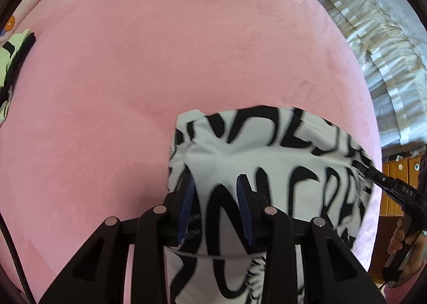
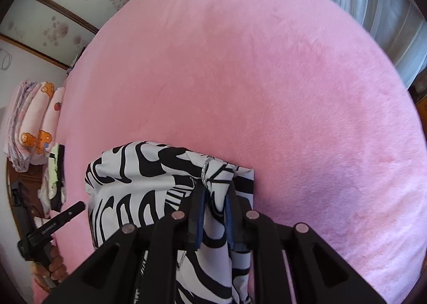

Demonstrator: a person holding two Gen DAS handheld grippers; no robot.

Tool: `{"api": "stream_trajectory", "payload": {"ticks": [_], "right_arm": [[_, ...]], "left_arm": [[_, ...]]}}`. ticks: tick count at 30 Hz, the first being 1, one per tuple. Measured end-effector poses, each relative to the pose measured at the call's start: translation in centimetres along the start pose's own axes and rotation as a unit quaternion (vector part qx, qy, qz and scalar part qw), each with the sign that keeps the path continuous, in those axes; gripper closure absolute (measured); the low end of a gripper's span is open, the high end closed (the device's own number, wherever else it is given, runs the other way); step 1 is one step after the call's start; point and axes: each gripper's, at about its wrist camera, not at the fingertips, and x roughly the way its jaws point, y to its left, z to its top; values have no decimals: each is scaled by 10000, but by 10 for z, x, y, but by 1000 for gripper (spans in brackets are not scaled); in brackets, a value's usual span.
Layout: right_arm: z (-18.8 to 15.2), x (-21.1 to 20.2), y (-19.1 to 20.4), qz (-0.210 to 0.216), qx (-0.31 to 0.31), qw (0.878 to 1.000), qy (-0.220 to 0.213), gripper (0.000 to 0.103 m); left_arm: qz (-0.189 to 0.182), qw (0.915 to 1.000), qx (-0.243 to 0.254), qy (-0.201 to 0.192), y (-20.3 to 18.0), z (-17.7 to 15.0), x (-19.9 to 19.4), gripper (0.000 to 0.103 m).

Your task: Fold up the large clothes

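The black-and-white lettered garment (image 1: 267, 170) sits as a compact bundle on the near part of the pink plush bedspread (image 1: 160, 63), just in front of both tongs. It looks folded down already: its far edge runs as a fairly straight, doubled line, and the whole piece covers only a small patch of the bed. Judging by that, the folding of this piece seems close to finished, with perhaps a last tidy or a move to a stack left to do. A second garment, pale green and black (image 1: 12, 58), lies crumpled at the left edge of the bed and appears unfolded, so more work probably remains.

The left gripper (image 1: 216, 191) hangs steeply over the bundle with its blue pads apart. Cloth shows between and below them, but the pads do not appear to press on it. The right gripper (image 2: 216, 202) stands at the bundle's right end, near a silvery cord (image 2: 205, 173) on the fabric. Its pads are slightly apart with a fold of cloth running between them, and whether they pinch it is hard to tell; the gap suggests a loose hold at most.

No basket, box or drawer for the clothes is in view. Folded bear-print bedding (image 2: 32, 122) is stacked beyond the bed's left side, and pale curtains (image 1: 373, 36) hang past the far right.
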Motion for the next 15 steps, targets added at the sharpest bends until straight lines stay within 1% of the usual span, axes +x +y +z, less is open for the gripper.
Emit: {"api": "stream_trajectory", "payload": {"ticks": [1,3,6,10,12,14,15], "right_arm": [[-1,-5,-1,-117,-40,9999,-39,85],[-3,-15,2,-302,-106,9993,-169,85],[-4,-32,3,-333,-139,9987,-369,85],[-10,-40,12,12,-233,9991,-348,85],[-13,-37,22,312,-348,9986,-266,85],[-16,-32,34,576,-447,9971,-213,85],[-18,-27,42,641,-509,9965,-196,86]], "left_arm": [[-23,10000,34,-18,-4,-2,-3,67],[-160,9998,121,-78,-16,-8,-8,58],[-355,9990,215,-157,-31,-13,-12,56],[-560,9979,276,-149,-53,-15,-8,56],[-656,9972,346,-125,-66,-15,-5,56],[-678,9968,403,-115,-68,-11,-4,56],[-651,9969,440,-99,-72,-11,0,56]]}}
